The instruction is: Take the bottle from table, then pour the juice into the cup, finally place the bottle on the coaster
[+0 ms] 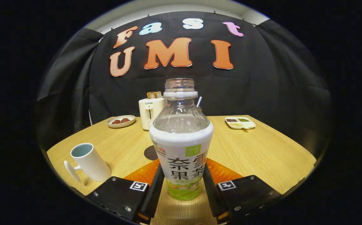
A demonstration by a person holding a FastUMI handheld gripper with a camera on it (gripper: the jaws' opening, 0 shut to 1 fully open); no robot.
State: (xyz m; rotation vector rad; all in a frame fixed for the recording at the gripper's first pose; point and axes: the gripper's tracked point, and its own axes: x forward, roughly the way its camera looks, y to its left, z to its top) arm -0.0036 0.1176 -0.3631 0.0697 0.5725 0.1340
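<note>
1. The tool (181, 184) is clamped on the clear, uncapped plastic bottle with a white and green label (181, 150), one finger pressing each side.
2. The bottle stands upright between the fingers, over the light wooden surface (262, 150).
3. A white ceramic cup (88, 162) sits near left; a dark round coaster (151, 153) lies just behind the bottle.
4. A white toaster (149, 112) stands far behind.

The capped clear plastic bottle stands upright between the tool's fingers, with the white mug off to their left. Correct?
Not quite: the clear plastic bottle with the white label has no cap; its neck is open, as the gripper view shows. It does stand upright between the tool fingers, with the white mug to their left.
</note>
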